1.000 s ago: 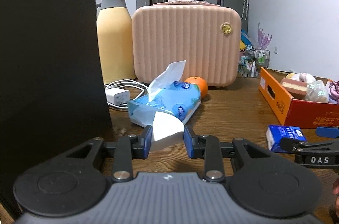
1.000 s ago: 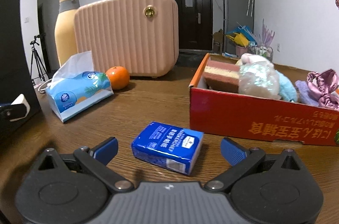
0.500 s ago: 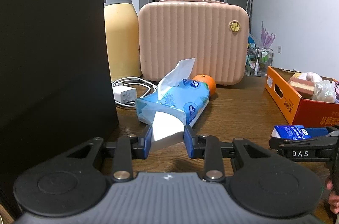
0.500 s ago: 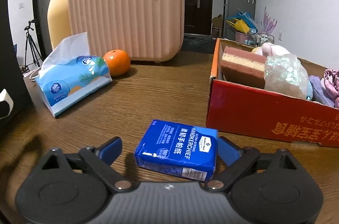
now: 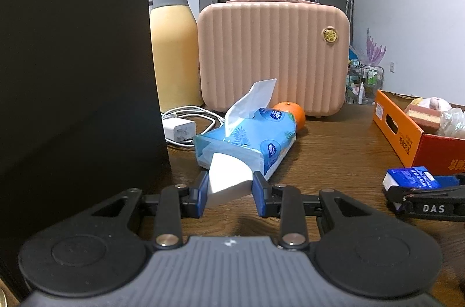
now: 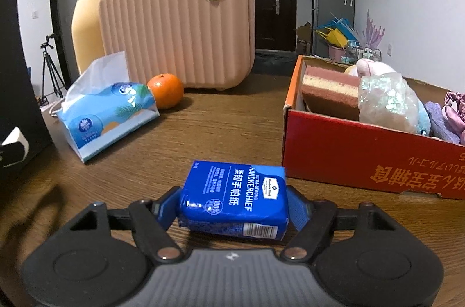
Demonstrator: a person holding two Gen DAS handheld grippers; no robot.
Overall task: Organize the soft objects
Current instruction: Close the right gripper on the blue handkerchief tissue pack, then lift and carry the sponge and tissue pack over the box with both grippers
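My right gripper point(image 6: 232, 208) is shut on a dark blue handkerchief pack point(image 6: 234, 198) low over the wooden table point(image 6: 221, 132), just left of the red cardboard box point(image 6: 363, 159). The box holds a pink sponge point(image 6: 328, 92), a shiny bag and other soft items. My left gripper point(image 5: 229, 192) is shut on a white sponge wedge point(image 5: 228, 176), just in front of the light blue tissue pack point(image 5: 255, 138). The tissue pack also shows in the right wrist view point(image 6: 107, 115). The handkerchief pack and my right gripper show at the right of the left wrist view point(image 5: 412, 179).
A pink ribbed case point(image 5: 273, 57) and a yellow thermos point(image 5: 173, 51) stand at the back. An orange point(image 6: 165, 90) lies by the tissue pack. A white charger with cable point(image 5: 180, 129) lies left. A tall black object point(image 5: 75, 74) blocks the left side.
My right gripper moved forward around the handkerchief pack and shut on it. My left gripper kept hold of the white sponge and shifted slightly.
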